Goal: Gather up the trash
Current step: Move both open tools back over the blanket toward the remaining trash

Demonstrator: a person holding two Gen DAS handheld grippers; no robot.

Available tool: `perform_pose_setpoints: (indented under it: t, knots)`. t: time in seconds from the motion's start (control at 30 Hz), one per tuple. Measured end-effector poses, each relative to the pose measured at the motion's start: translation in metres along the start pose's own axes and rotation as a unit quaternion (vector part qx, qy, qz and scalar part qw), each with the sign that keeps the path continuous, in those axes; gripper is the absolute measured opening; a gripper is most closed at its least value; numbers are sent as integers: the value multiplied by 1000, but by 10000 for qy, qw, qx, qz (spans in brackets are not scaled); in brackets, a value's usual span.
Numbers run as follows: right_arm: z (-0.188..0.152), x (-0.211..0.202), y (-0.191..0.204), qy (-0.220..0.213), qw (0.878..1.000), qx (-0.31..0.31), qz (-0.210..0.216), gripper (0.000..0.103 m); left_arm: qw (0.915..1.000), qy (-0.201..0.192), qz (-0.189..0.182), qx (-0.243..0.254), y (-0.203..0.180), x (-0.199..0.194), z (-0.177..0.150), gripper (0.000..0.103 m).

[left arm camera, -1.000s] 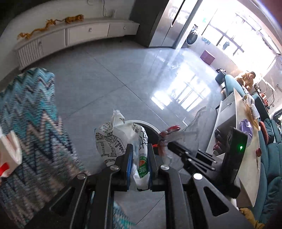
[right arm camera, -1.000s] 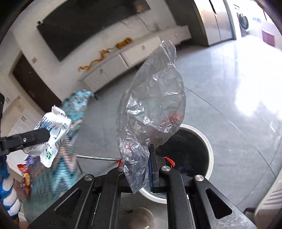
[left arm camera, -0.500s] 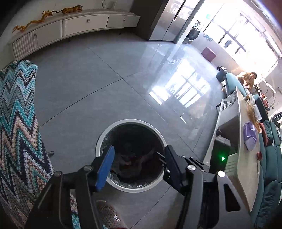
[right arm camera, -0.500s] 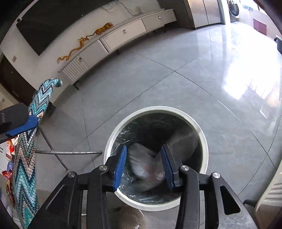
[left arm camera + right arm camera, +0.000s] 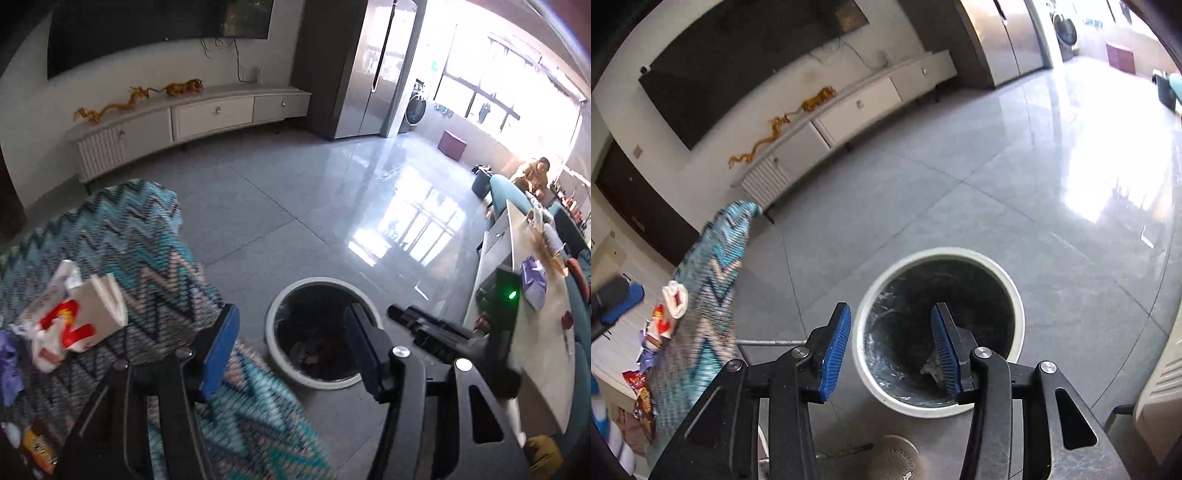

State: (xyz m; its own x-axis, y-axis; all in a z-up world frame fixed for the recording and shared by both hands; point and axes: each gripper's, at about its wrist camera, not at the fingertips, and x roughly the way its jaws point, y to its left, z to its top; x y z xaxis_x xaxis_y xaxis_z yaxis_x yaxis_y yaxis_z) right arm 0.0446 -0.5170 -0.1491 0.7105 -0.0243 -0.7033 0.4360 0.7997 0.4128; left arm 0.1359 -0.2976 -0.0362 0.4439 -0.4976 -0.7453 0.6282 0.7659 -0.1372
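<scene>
Grey tiled floor (image 5: 960, 206) spreads below me, and the white trash bin (image 5: 1012, 295) stands on it. Both my tongs hang above the bin, left gripper (image 5: 291, 350) and right gripper (image 5: 892, 350) spread wide, holding nothing. Left of the bin, a red-and-white wrapper (image 5: 70, 321) lies on the zigzag cloth (image 5: 122, 236). Crumpled trash (image 5: 932, 367) sits inside the bin.

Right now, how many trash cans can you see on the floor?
1. The round white trash can stands on the grey floor, ahead of both open grippers and beside the zigzag cloth. Nothing shows a second one.
</scene>
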Motion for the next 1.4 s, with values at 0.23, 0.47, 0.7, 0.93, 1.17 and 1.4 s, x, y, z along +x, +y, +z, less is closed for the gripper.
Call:
perform_pose_setpoints:
  t: [0.23,0.47,0.7,0.93,1.17,1.4]
  knots:
    - [-5,-64,55,-465,9980,-294,310,45,9985,-328,350,-248,47,-78,-30,57]
    - [-21,-108,127,-604,9917,-859,740,46,9932,-634,694,-694,103,-151,-69,57]
    - [-40,-152,185,-746,9807,-1404,1136,49,9833,-814,1202,-1098,157,-198,-112,58]
    - [-47,-164,203,-786,9758,-1587,1282,49,9700,-679,1669,-1634,221,-212,-150,60]
    - [-55,-129,213,-411,9763,-1587,1415,49,9516,-600,2140,-2125,273,-221,-181,65]
    - [-60,-93,247,-25,9682,-1847,1684,49,9351,-561,2534,-2415,318,-224,-191,66]
